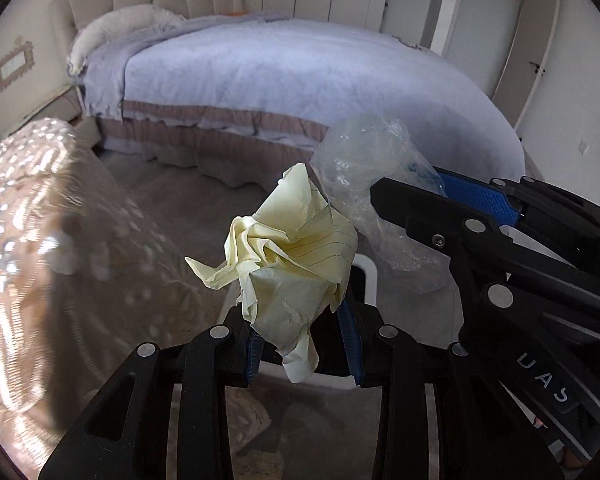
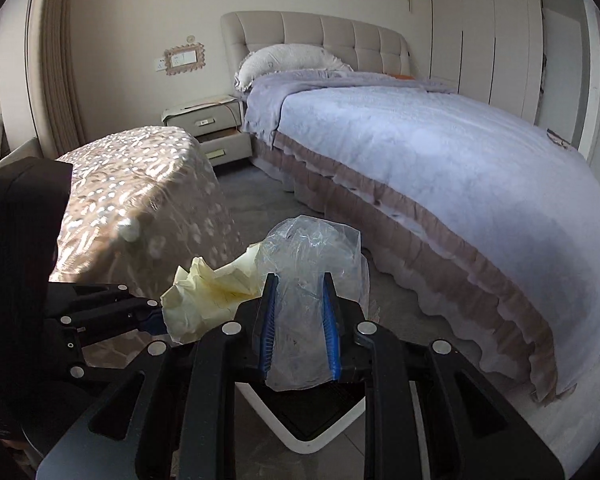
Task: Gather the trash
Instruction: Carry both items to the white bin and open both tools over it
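My left gripper (image 1: 300,336) is shut on a crumpled yellow lined paper (image 1: 288,256), held in the air. My right gripper (image 2: 298,308) is shut on a crumpled clear plastic bag (image 2: 312,256). The two grippers are side by side, the trash pieces nearly touching. The right gripper (image 1: 440,196) with its plastic bag (image 1: 360,160) shows at the right of the left wrist view. The left gripper (image 2: 156,320) and yellow paper (image 2: 204,300) show at the left of the right wrist view. A white-rimmed bin with a dark inside (image 2: 300,448) sits on the floor right below both grippers; its rim (image 1: 368,272) peeks out behind the paper.
A table with a patterned beige cloth (image 2: 140,200) stands at the left. A bed with a lilac cover (image 2: 440,168) fills the right. A nightstand with an open drawer (image 2: 216,128) stands by the headboard. Grey floor (image 2: 272,200) lies between table and bed.
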`<state>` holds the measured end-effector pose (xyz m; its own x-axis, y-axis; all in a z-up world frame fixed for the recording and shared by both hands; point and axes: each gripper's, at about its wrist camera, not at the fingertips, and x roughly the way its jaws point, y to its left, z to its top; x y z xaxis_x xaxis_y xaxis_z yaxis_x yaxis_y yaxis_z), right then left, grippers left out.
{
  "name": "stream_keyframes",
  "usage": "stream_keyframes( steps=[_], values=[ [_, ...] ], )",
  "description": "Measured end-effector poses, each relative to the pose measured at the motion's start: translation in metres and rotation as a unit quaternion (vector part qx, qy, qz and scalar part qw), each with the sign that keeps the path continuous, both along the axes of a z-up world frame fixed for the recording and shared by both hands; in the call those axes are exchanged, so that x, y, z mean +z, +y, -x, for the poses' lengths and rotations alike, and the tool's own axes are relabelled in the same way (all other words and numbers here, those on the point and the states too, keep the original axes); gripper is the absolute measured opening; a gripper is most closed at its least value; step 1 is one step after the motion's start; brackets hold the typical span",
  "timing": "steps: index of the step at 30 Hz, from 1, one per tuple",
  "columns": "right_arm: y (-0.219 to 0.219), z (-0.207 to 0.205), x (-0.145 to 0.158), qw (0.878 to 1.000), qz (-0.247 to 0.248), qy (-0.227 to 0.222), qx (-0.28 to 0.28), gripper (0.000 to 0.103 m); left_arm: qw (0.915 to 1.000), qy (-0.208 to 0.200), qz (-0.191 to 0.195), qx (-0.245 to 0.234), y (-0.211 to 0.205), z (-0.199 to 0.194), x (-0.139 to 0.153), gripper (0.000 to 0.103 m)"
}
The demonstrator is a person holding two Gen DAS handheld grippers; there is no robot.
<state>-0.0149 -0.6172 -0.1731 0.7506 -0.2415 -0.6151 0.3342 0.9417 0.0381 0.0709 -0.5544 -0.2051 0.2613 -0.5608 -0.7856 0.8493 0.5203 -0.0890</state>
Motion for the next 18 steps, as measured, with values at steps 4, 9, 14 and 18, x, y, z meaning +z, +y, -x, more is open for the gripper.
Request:
stream_keyframes(
  steps=[4,9,14,18],
  values=[
    [-0.026,-0.015,-0.04,0.999,-0.037,0.036,-0.008,0.023,0.9991,0.026,-0.032,0.003,-0.027,-0.01,-0.038,0.034],
    [-0.052,-0.035,-0.08,0.994,-0.08,0.071,-0.005,0.023,0.9971,0.048,-0.059,-0.003,-0.043,-0.016,-0.068,0.035],
    [-0.064,-0.049,-0.1,0.99,-0.107,0.095,0.0,0.03,0.9953,0.059,-0.077,-0.006,-0.05,-0.028,-0.086,0.059],
    [-0.069,-0.055,-0.112,0.987,-0.128,0.093,0.006,0.097,0.995,0.081,-0.057,-0.015,-0.052,-0.035,-0.1,0.098]
  ],
)
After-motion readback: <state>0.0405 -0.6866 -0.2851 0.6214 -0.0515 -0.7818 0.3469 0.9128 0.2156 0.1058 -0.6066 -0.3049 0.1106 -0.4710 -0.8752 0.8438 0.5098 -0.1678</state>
